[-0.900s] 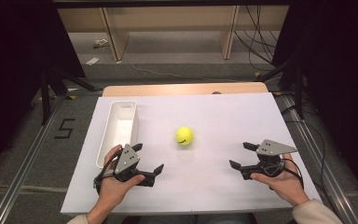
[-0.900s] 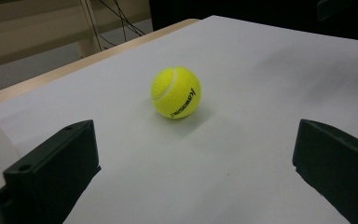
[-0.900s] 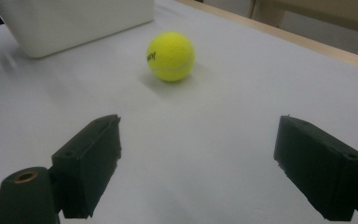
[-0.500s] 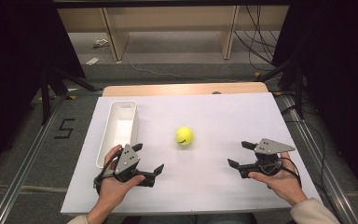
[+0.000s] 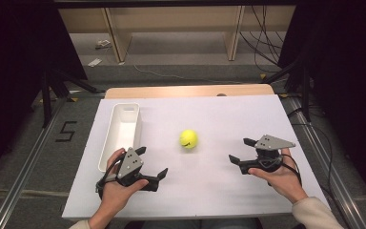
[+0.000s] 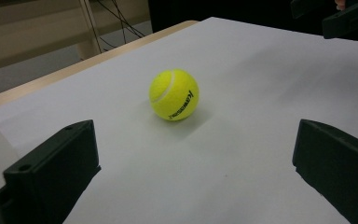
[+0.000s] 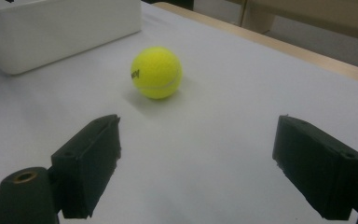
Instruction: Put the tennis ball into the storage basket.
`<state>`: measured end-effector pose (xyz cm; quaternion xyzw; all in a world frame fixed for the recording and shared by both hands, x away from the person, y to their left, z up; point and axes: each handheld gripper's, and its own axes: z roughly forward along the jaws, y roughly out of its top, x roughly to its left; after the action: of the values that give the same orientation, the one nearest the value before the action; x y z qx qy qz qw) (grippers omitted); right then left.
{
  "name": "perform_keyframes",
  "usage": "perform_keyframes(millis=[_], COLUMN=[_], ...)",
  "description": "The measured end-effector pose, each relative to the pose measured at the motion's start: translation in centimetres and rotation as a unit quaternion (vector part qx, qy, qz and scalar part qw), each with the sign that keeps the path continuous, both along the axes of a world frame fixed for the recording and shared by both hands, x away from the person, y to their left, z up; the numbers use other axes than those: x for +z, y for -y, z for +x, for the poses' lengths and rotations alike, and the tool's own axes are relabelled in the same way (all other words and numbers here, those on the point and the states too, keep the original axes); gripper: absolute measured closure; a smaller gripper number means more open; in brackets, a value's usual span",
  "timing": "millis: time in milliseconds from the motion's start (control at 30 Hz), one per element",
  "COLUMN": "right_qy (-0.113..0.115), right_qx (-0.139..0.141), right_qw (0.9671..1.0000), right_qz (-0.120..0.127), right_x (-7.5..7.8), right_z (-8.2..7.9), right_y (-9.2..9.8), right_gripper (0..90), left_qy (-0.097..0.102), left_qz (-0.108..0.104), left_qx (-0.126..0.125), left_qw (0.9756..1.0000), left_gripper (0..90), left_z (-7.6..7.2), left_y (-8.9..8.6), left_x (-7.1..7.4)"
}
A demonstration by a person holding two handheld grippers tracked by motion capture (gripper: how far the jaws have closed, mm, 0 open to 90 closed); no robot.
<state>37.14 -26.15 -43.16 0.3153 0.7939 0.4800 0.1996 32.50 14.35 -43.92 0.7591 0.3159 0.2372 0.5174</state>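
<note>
A yellow tennis ball (image 5: 188,139) sits alone on a white table (image 5: 209,200) between my two claws, both spread wide and holding nothing.

In the high view, a long white tray (image 5: 120,135) lies left of centre, its long side running up the frame. Just below it, at lower left, my left hand holds my left claw (image 5: 150,162), its jaws apart and resting low by the table. The ball sits at the middle of the frame, touching neither claw nor tray. At lower right, my right claw (image 5: 240,150) points left toward the ball, jaws also apart. In the left gripper view the ball (image 6: 173,94) lies ahead, above and between the jaws; likewise in the right gripper view (image 7: 156,72), with the tray (image 7: 60,28) at upper left.
</note>
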Motion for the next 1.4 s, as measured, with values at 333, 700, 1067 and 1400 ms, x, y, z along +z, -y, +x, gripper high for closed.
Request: perform_keyframes(millis=[333, 700, 1067, 1400], right_qy=[0.002, 0.002, -0.002, -0.004], right_qx=[-0.004, 0.002, 0.009, 0.015], right_qw=[1.0, 1.0, 1.0, 0.9999], right_qz=[0.004, 0.001, -0.004, -0.005], right_x=[0.1, 0.1, -0.2, -0.2], right_z=[0.9, 2.0, 3.1, 3.8], right_y=[-0.5, -1.9, -3.4, -4.6], right_gripper=[15.7, 15.7, 15.7, 15.7], left_qy=[0.0, 0.001, 0.001, 0.001], left_qz=[0.0, 0.001, 0.001, 0.001], left_qx=[0.0, 0.0, -0.001, 0.0], left_qw=[1.0, 1.0, 1.0, 1.0], left_gripper=[0.0, 0.0, 0.0, 0.0], left_z=[0.0, 0.0, 0.0, -0.1], left_y=[0.0, 0.0, 0.0, 0.0], left_x=[0.0, 0.0, 0.0, 0.0])
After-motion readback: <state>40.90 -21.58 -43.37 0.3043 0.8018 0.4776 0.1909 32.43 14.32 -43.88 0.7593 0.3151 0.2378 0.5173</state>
